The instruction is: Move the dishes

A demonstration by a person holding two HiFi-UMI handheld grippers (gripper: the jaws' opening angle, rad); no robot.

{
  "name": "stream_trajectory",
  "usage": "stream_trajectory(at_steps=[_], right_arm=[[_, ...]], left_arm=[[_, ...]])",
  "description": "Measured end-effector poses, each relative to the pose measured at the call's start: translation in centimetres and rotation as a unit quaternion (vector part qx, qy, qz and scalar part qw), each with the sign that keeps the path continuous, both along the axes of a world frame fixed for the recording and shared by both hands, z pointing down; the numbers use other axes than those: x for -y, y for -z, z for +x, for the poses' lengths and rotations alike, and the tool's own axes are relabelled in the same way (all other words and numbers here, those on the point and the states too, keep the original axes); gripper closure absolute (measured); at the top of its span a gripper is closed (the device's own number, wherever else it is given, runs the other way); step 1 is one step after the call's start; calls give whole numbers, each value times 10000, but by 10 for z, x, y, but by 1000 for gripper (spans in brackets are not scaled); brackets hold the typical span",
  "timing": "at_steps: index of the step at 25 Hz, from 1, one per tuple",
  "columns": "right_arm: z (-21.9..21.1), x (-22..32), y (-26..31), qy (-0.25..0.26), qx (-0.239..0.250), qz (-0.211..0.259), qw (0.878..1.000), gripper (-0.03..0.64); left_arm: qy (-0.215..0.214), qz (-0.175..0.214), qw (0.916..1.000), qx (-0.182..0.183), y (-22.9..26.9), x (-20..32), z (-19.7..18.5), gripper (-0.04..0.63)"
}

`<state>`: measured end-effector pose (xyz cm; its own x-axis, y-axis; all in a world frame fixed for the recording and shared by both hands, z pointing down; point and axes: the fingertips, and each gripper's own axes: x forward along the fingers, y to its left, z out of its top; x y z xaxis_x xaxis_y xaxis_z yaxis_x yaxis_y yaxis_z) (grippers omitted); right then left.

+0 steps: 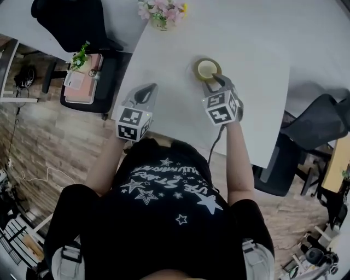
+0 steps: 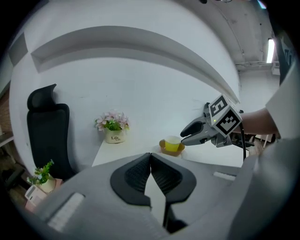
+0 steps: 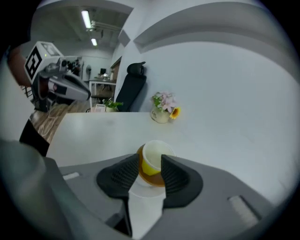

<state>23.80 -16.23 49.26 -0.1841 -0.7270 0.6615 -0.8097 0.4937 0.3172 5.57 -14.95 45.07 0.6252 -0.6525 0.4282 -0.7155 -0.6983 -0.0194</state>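
A yellow cup [image 1: 207, 69] stands on a brown saucer [image 1: 198, 61] towards the far side of the white table [image 1: 257, 93]. My right gripper [image 1: 214, 80] is open, its tips at the saucer's near edge. In the right gripper view the cup [image 3: 153, 157] and saucer [image 3: 151, 179] sit just past the two black pads [image 3: 121, 174], partly hidden by them. My left gripper [image 1: 150, 88] hangs shut and holds nothing over the table's left part, well apart from the cup. In the left gripper view its pads [image 2: 136, 174] meet at the tip, and the cup [image 2: 172, 143] lies ahead beside my right gripper [image 2: 183, 133].
A small pot of pink flowers [image 1: 162, 12] stands at the table's far edge. A black office chair [image 1: 76, 22] and a stool with a little plant [image 1: 81, 57] are off the table's left side. Another dark chair [image 1: 311, 128] is at the right.
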Motion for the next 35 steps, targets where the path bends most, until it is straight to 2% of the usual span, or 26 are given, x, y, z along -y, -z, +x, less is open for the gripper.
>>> stream_trajectory(at_steps=[5,9,13,15,18,29,35], right_arm=[[-3,8,-14,740,-782,-214,9940,492],[-8,10,-25,1295,-1275,-402,9825,492],[-11,14,-35,1625,-1683,-469,9711,523],[-13,14,-37,1688,-1712,-486,9695,532],[-14,13,-36,1733,-1714,-477,9687,582],[-22,24,8,1739,-1290,-114,9762,583],[-35,61,30,1541,-1184,-30,9809,583]], left_arm=[[361,11,9993,8,-1,-4,-7,584],[548,12,9985,54,-4,-8,-13,584],[662,3,9978,89,-6,-10,-17,584],[698,7,9975,88,-6,-12,-18,584],[736,28,9972,98,-6,-13,-18,584],[981,86,9951,47,-2,0,-30,584],[813,-55,9967,-38,-6,19,-42,584]])
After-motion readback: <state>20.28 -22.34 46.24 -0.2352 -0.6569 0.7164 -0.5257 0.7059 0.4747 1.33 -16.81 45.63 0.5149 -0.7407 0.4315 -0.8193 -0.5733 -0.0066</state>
